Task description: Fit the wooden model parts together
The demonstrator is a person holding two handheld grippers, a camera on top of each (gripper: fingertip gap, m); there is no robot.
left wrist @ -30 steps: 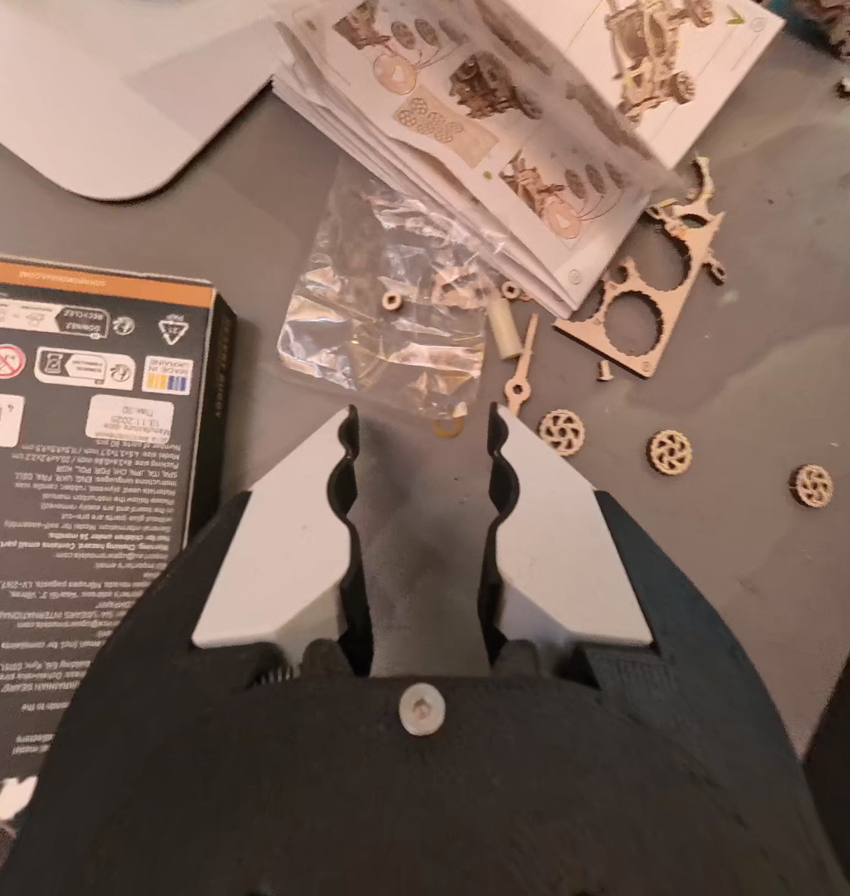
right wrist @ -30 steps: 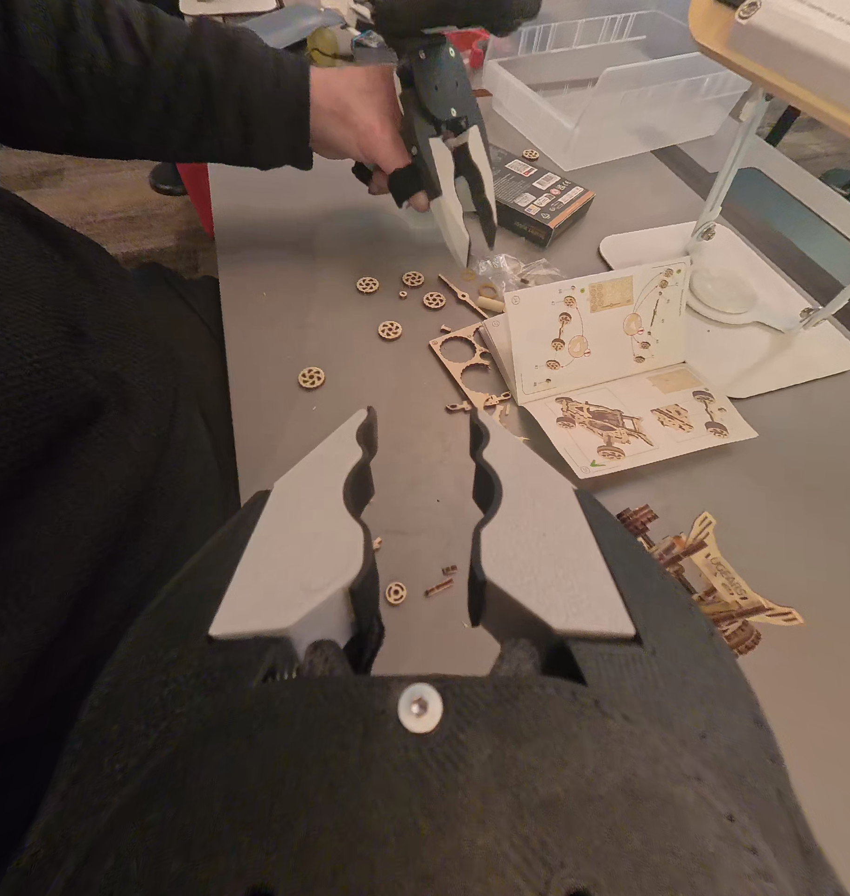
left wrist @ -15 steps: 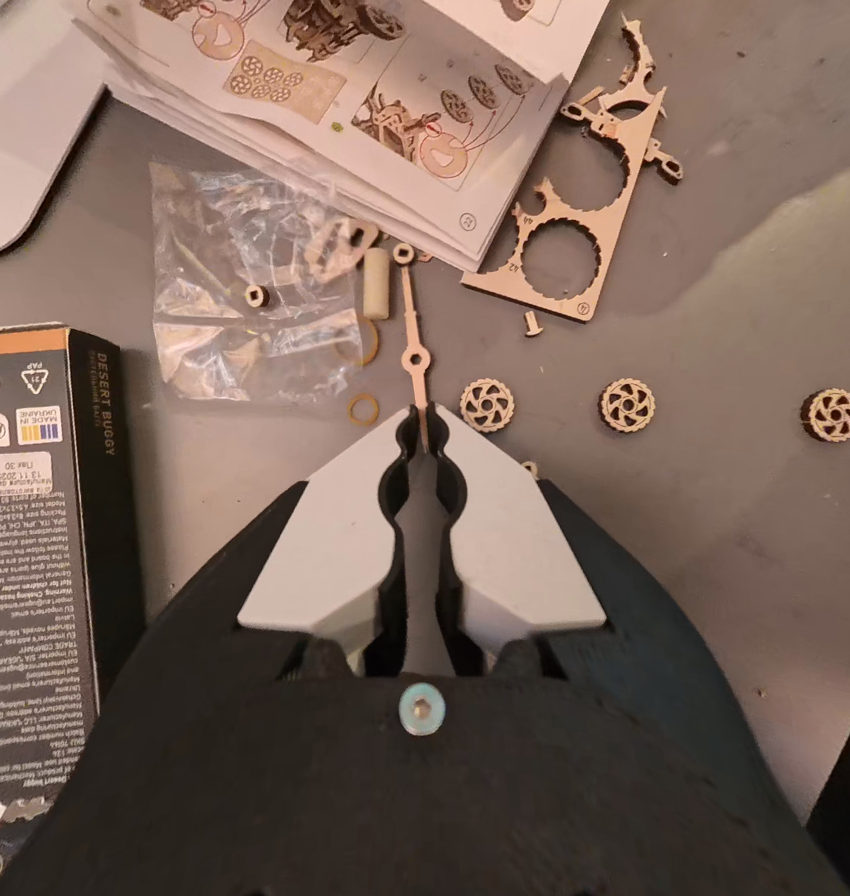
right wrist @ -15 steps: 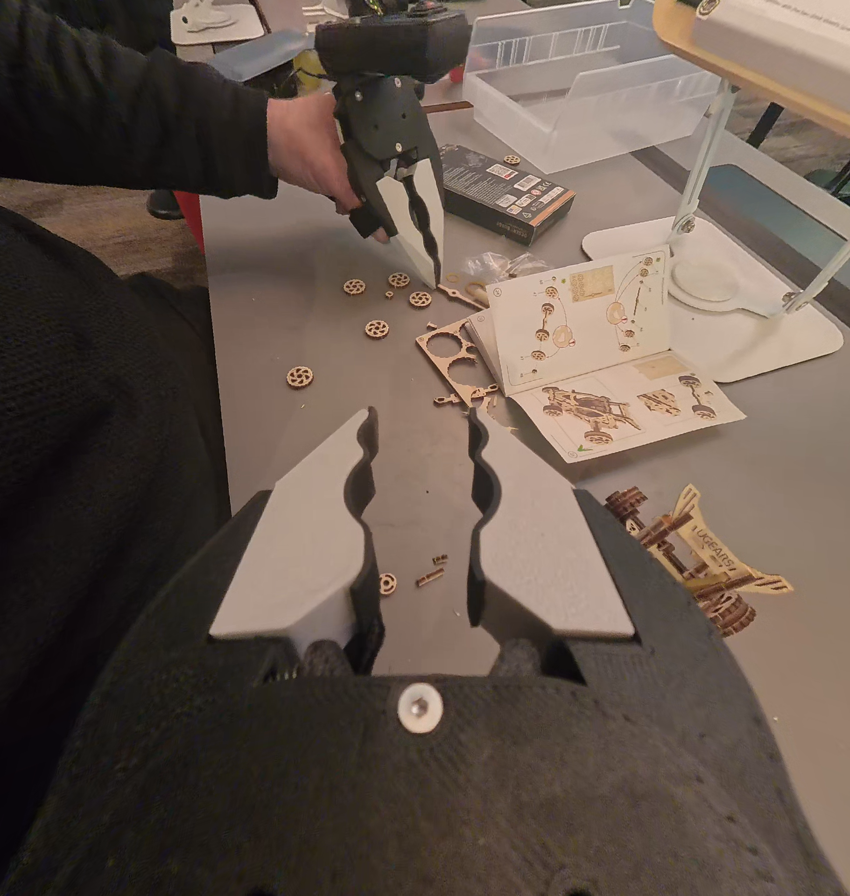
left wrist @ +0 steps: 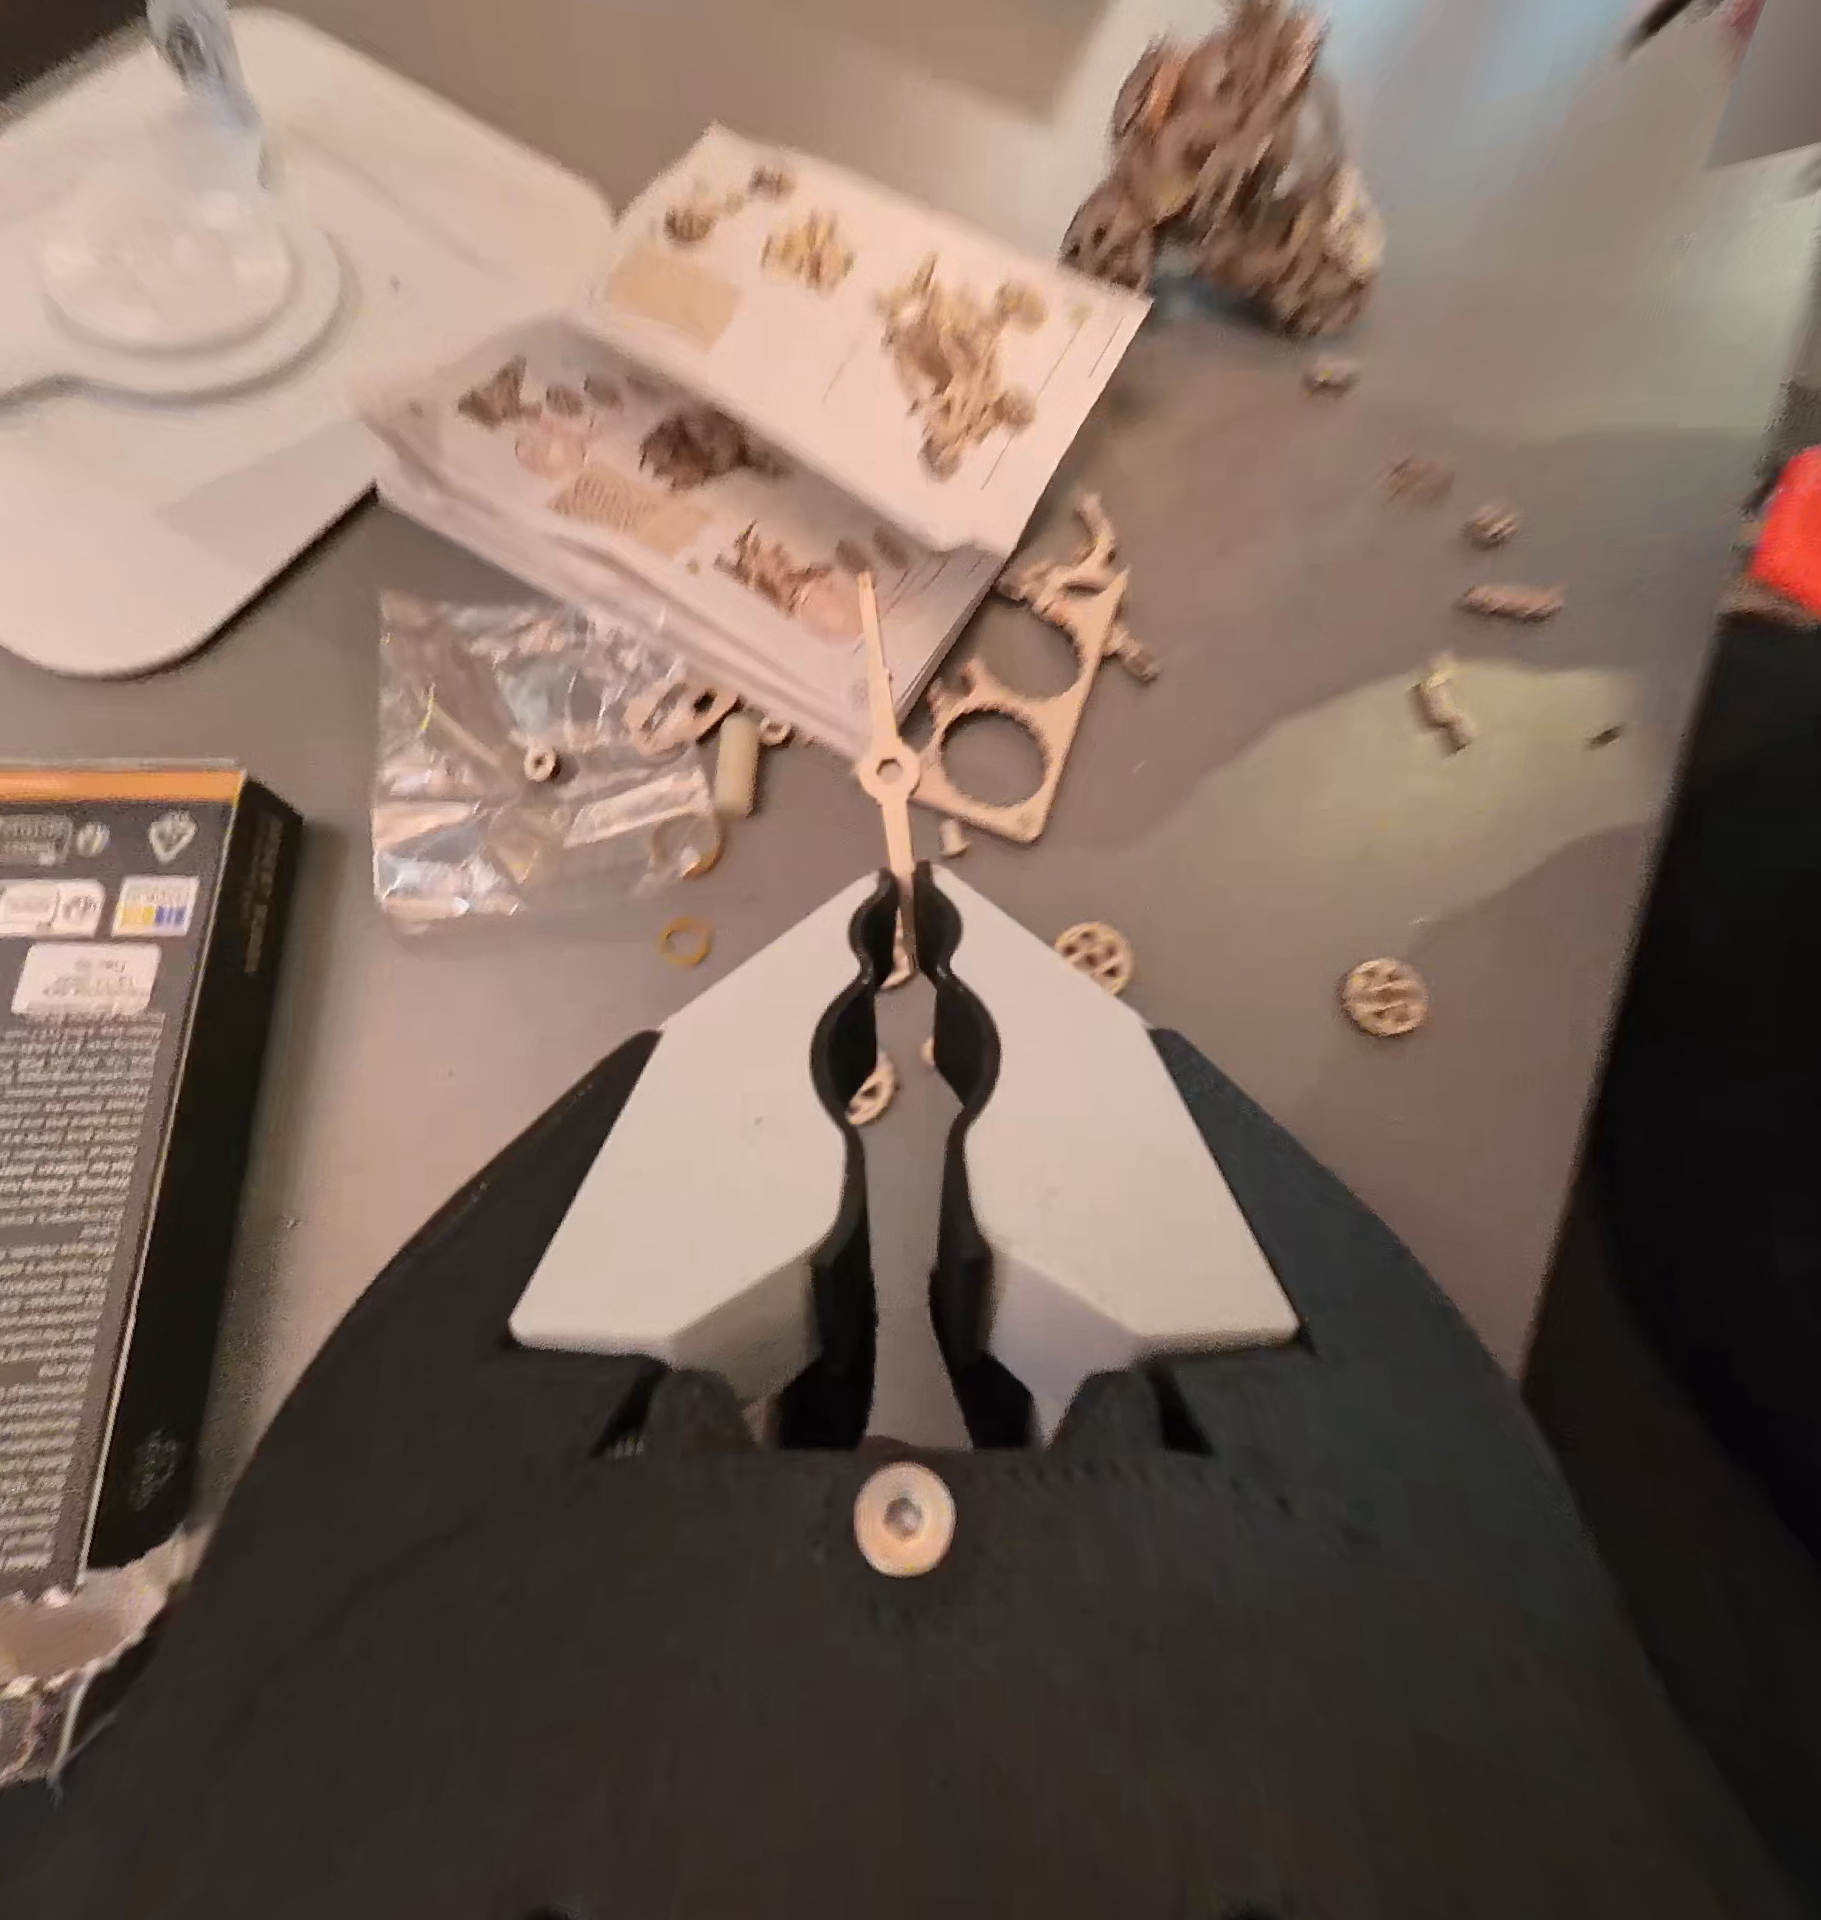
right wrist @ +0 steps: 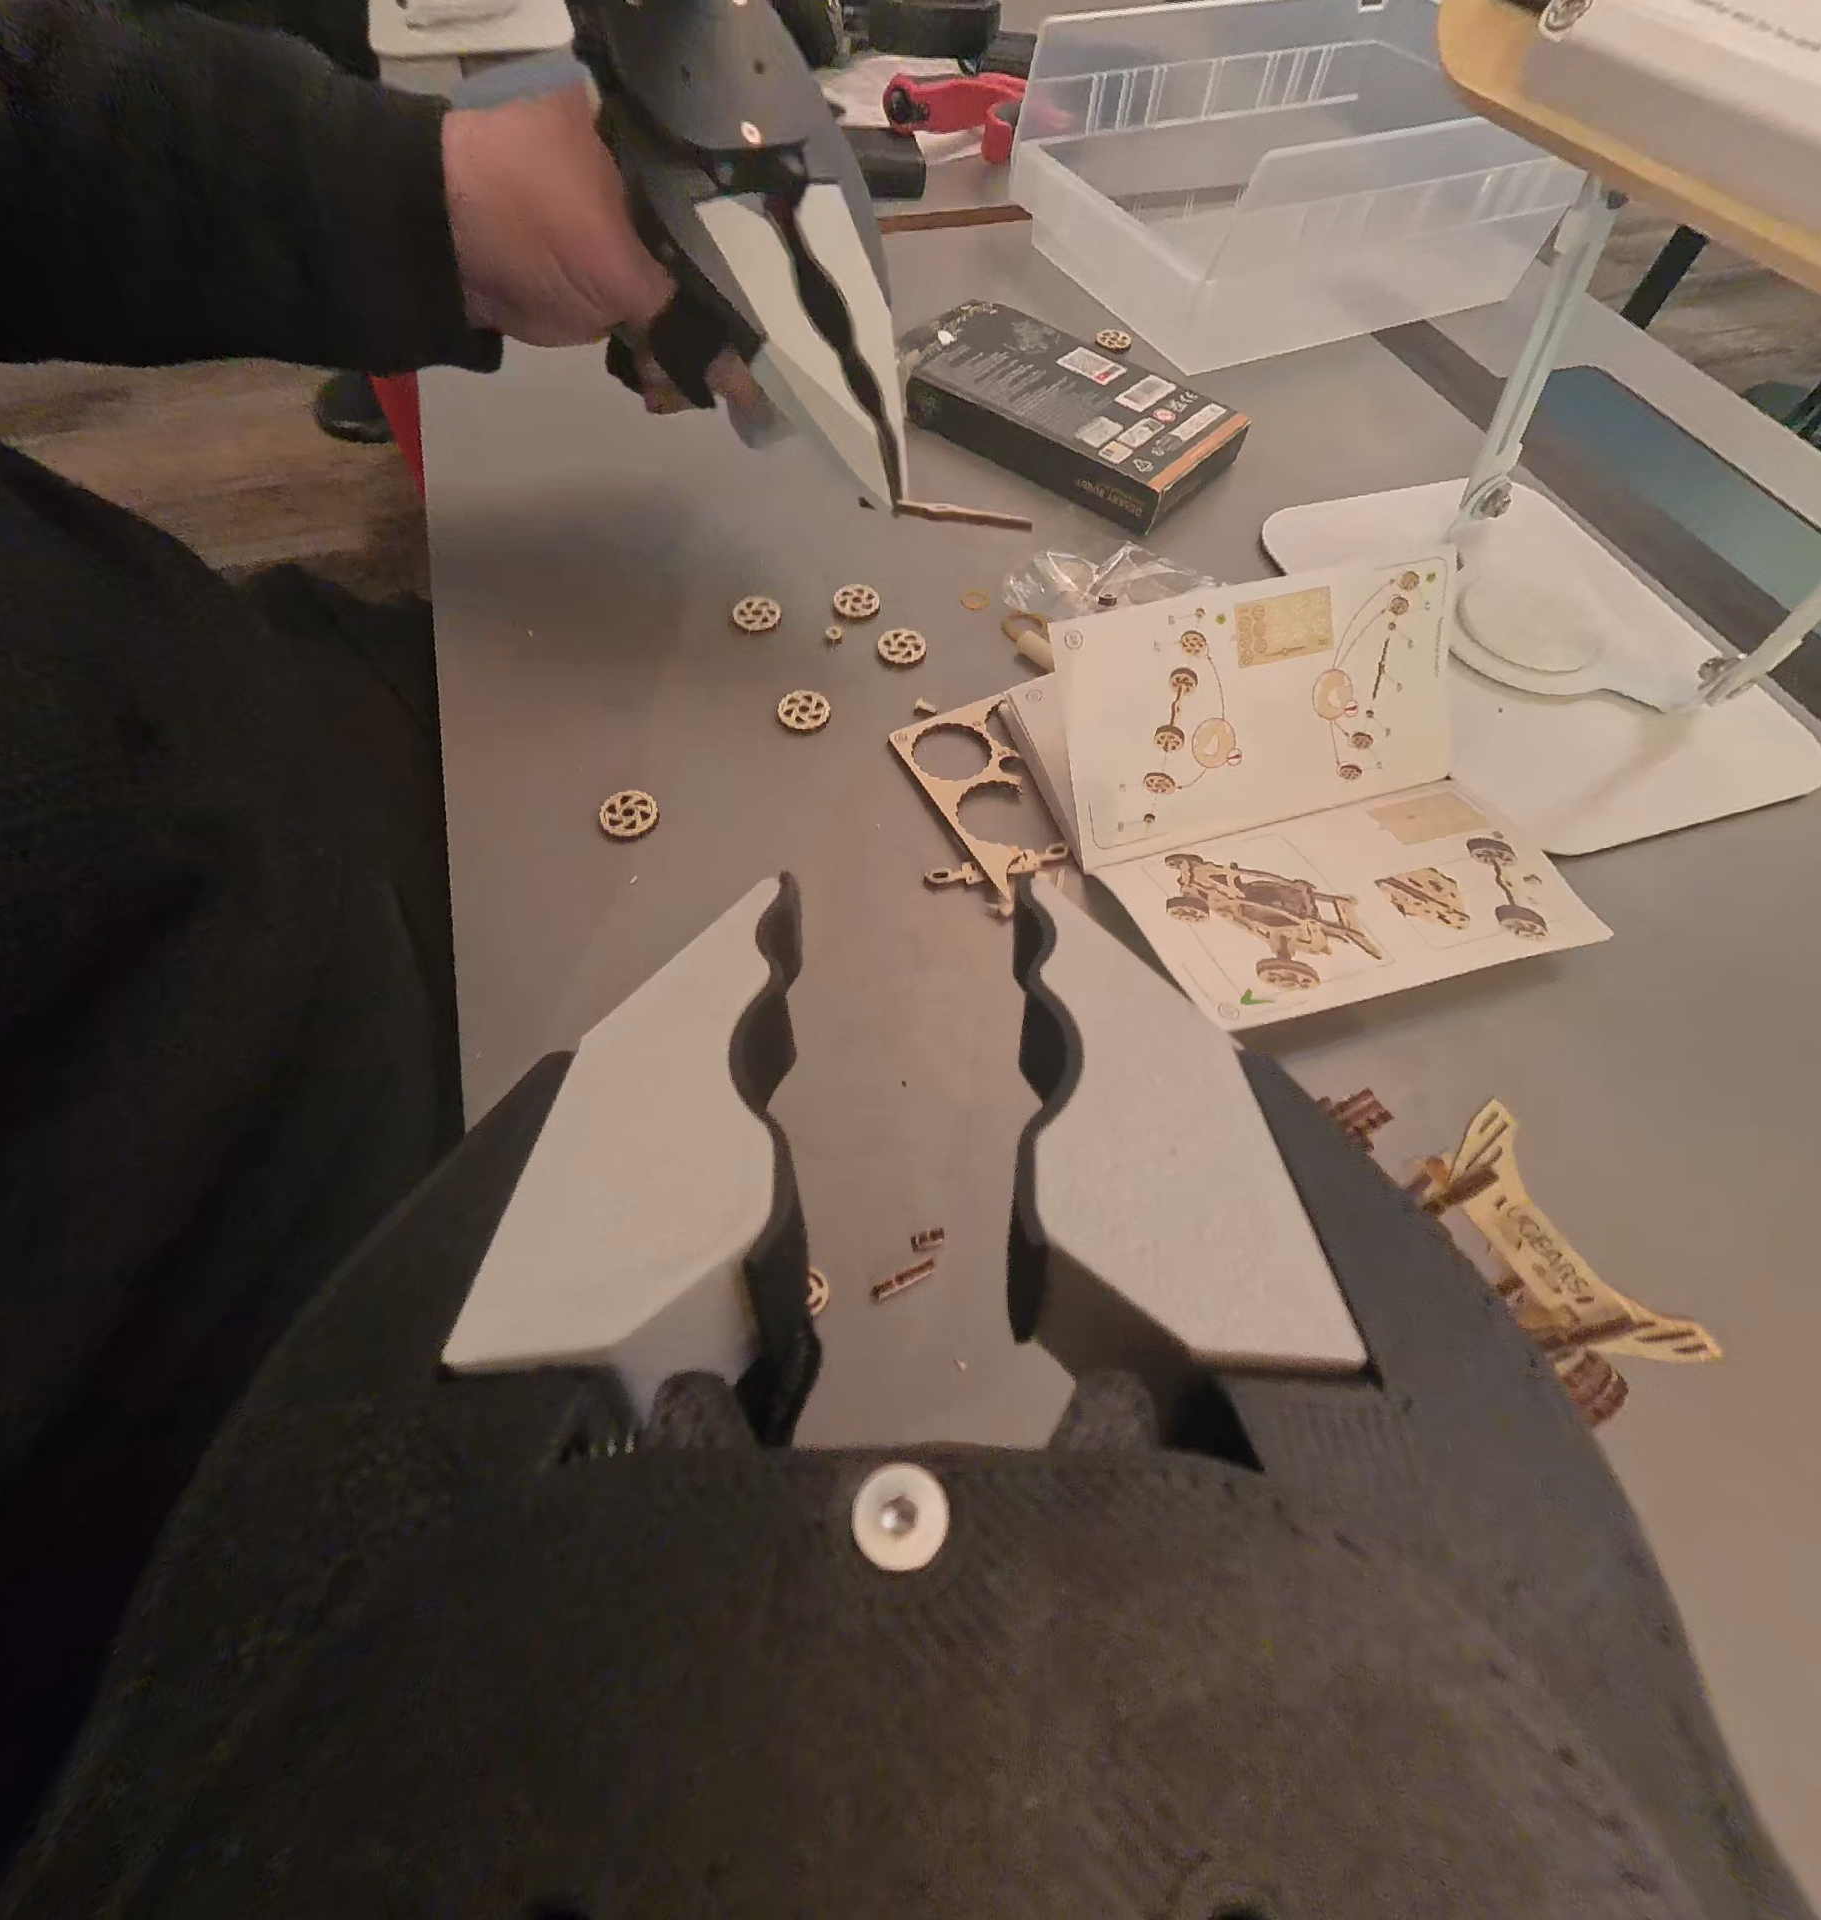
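A: What carries it all?

B: A grey table [right wrist: 677,499], with a clear plastic bin [right wrist: 1290,197] at the far side and a white stand base [right wrist: 1654,748] on the right. Near that base lies an open instruction booklet [right wrist: 1301,810], and left of the base, farther off, a black box [right wrist: 1072,416].

A: And the tongs?

B: The left tongs [left wrist: 898,883] are pressed together on one end of a thin wooden rod [left wrist: 882,717], which sticks out forward from the tips. In the right wrist view the left tongs [right wrist: 890,488] hang above the table with the rod [right wrist: 963,512] lifted clear of it, just in front of the black box. The right tongs [right wrist: 901,904] are spread and hold nothing, over bare table at the near side.

A: The other model parts?

B: The half-built wooden buggy [right wrist: 1529,1247] sits near, to the right of the right tongs. A cut-out wooden sheet [right wrist: 963,769] touches the booklet's left edge. A crumpled clear bag [left wrist: 532,769] lies between booklet and box. Small wooden wheels [right wrist: 804,711] are scattered left of the sheet, and tiny pins [right wrist: 901,1280] lie between the right tongs' fingers [right wrist: 646,1164].
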